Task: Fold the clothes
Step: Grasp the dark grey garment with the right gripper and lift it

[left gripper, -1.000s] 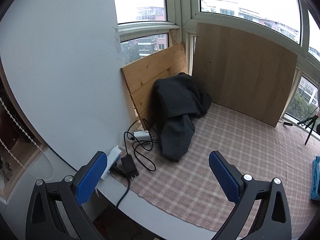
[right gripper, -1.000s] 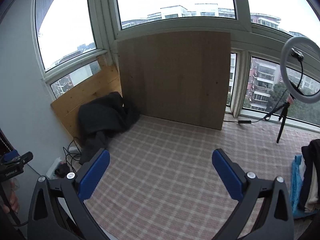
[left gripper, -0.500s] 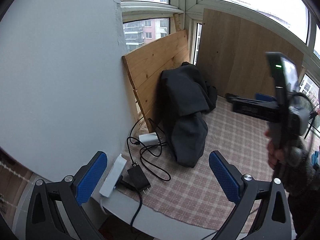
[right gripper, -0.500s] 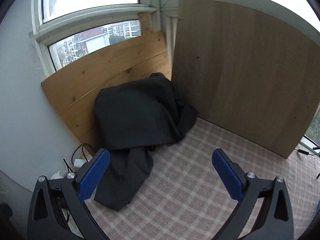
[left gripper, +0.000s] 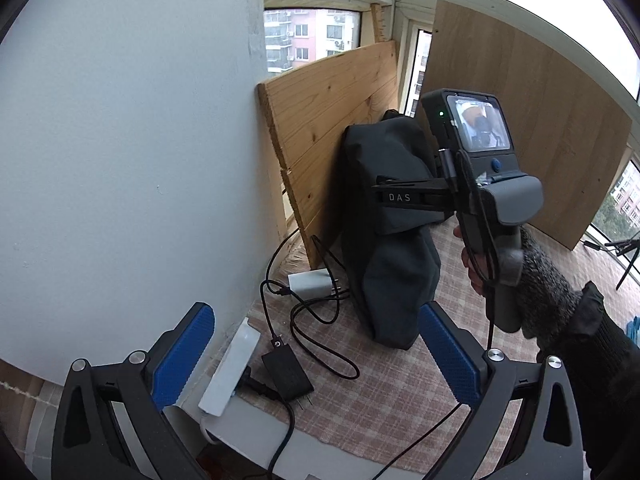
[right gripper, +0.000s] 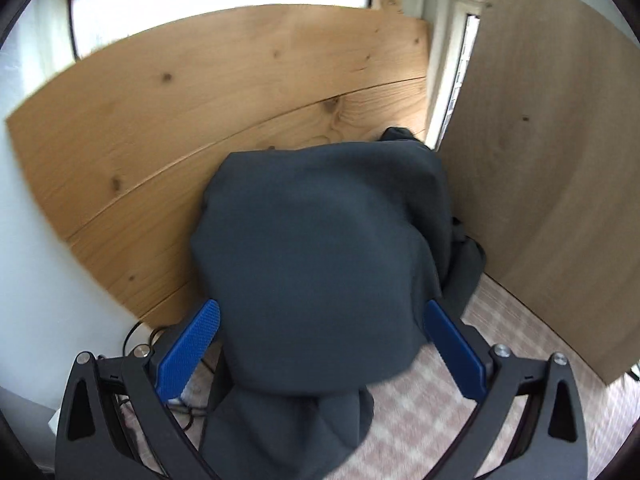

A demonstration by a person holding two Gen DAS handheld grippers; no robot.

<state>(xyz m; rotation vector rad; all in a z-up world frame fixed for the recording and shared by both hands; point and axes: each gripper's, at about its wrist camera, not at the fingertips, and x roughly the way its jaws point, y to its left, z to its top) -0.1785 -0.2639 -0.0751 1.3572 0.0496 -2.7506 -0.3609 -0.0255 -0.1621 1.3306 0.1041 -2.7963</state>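
Dark garment (right gripper: 320,256) slumped against pine board (right gripper: 200,120) — soft, limp, likely bulky. Right gripper (right gripper: 320,344) spread wide around its upper fold; left gripper (left gripper: 316,356) likewise empty. Take the top edge.

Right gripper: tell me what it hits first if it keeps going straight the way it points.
Most likely the dark garment, heaped against the pine board. The cloth fills the space between the open blue pads of the right gripper. Depth is unclear, but nothing shows in front of it.

L gripper (left gripper: 316,350) open; R gripper (left gripper: 400,196) at dark garment (left gripper: 384,216).
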